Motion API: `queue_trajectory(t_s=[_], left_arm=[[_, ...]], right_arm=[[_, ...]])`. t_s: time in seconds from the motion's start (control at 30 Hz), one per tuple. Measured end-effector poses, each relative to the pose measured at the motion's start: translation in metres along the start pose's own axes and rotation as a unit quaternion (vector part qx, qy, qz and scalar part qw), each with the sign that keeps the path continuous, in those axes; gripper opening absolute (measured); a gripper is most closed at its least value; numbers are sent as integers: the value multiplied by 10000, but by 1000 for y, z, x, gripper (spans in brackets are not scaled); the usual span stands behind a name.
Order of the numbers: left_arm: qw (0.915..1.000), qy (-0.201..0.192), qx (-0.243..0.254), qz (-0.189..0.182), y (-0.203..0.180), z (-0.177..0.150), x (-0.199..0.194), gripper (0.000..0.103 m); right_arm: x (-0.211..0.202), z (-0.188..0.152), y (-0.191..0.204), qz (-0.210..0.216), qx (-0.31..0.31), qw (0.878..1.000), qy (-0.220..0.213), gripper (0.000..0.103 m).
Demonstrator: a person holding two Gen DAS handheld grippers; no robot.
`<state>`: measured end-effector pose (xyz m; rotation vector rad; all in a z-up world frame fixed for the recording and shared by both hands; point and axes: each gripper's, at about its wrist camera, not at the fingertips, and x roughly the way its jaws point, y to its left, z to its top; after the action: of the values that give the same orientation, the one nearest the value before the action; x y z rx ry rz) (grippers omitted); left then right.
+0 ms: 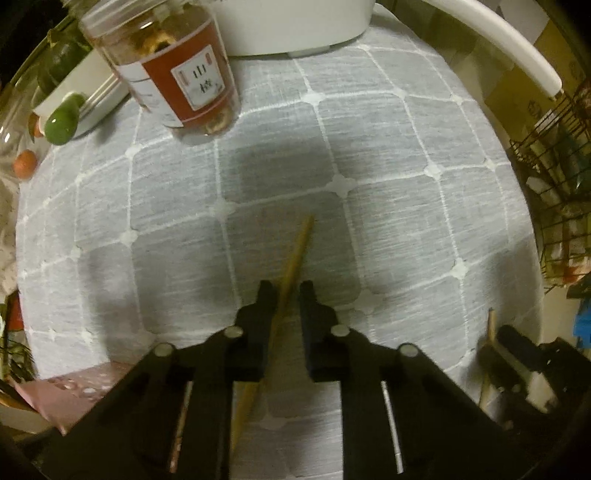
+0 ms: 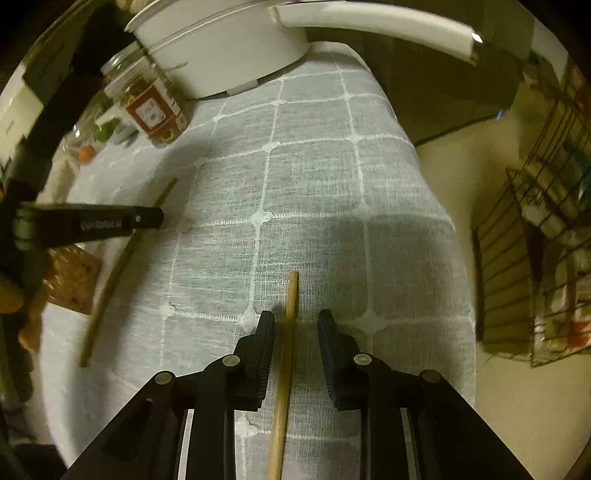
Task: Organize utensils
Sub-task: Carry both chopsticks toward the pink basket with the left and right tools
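Two wooden chopsticks lie on a grey checked tablecloth [image 1: 369, 147]. In the left wrist view, one chopstick [image 1: 295, 254] runs between the fingers of my left gripper [image 1: 287, 291], which is open around it with a narrow gap. In the right wrist view, the other chopstick [image 2: 290, 299] lies between the fingers of my right gripper [image 2: 297, 321], which is open with space on both sides. The left gripper [image 2: 147, 218] and its chopstick [image 2: 110, 288] also show at the left of the right wrist view. The right gripper [image 1: 517, 350] shows at the right of the left wrist view.
A clear jar with a red label [image 1: 173, 70] stands at the back left, beside a white pot [image 1: 291, 26] with a long white handle [image 1: 509, 44]. Green and orange items [image 1: 61, 122] sit far left. A wire rack [image 2: 535, 240] stands off the table's right edge.
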<state>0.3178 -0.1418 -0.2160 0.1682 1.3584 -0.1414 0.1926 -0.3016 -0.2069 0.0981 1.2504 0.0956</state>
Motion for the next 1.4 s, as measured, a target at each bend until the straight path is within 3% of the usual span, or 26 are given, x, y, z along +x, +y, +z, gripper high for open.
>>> queue_trajectory(t_s=[0.13, 0.17, 0.37, 0.6, 0.93, 1.2, 1.4], left_arm=[[9996, -93, 104, 228, -13, -5, -1, 8], [9995, -116, 129, 259, -17, -9, -3, 6], [9973, -566, 454, -78, -39, -47, -34, 6], [9892, -1236, 432, -651, -25, -85, -102, 6], [9667, -2288, 503, -1030, 12, -146, -168, 6], [9465, -2998, 453, -1103, 48, -189, -203, 6], [9286, -3478, 143, -1287, 79, -200, -228, 6]], right_arm=[[2, -3, 15, -526, -501, 9973, -96, 12], [2, -4, 13, -490, -487, 9975, -129, 10], [-7, -4, -14, 348, 168, 9992, -128, 5], [-66, -18, -21, 768, 304, 9933, -808, 5], [-147, -43, 22, 826, -280, 9793, -1829, 5], [-168, -52, 65, 642, -733, 9696, -2244, 5], [-179, -43, 83, 709, -742, 9599, -2607, 5]])
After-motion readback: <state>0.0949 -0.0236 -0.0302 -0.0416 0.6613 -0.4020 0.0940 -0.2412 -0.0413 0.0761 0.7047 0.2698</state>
